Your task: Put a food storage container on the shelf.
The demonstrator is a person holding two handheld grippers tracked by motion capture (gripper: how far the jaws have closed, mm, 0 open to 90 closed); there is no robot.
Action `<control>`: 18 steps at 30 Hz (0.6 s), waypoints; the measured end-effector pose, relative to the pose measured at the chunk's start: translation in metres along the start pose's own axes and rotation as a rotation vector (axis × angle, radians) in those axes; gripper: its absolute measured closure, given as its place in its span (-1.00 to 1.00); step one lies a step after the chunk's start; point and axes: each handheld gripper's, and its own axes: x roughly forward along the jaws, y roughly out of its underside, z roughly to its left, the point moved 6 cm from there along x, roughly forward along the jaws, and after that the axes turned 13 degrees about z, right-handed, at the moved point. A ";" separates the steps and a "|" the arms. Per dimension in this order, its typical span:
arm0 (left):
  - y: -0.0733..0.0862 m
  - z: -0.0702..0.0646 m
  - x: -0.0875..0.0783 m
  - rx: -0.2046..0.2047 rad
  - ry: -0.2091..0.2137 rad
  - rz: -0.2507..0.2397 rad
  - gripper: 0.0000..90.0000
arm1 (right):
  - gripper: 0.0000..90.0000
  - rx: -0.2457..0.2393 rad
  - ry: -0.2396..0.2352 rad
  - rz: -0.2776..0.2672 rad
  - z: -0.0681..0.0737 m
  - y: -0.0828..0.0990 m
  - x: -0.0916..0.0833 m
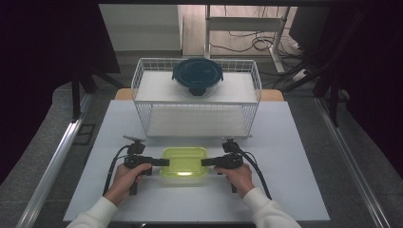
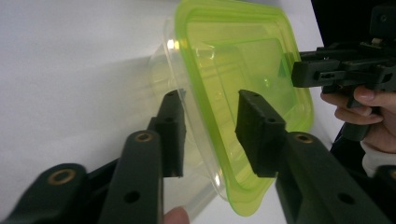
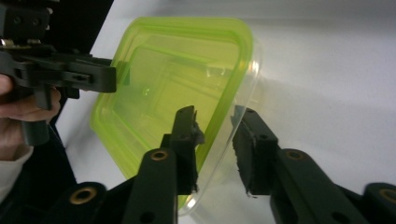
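A clear rectangular container with a lime-green lid [image 1: 185, 161] rests on the white table [image 1: 294, 190] near its front edge. My left gripper [image 1: 165, 162] comes in level from the left, and my right gripper [image 1: 205, 162] from the right. In the left gripper view the left gripper [image 2: 210, 100] straddles the container's [image 2: 243, 60] short edge, one jaw against the clear wall and the other on the lid. In the right gripper view the right gripper [image 3: 215, 114] clamps the opposite edge of the container [image 3: 177, 70] the same way. Each view shows the other gripper across the lid.
A white wire rack [image 1: 142, 90] with two shelves stands just behind the container. A round glass bowl with a dark blue lid [image 1: 197, 76] sits on its upper shelf. The table's edges lie left and right, and a desk frame with cables is on the floor beyond.
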 end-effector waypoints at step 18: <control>0.003 -0.022 -0.016 0.076 -0.015 -0.063 0.77 | 0.74 -0.056 0.017 -0.059 0.015 0.001 -0.022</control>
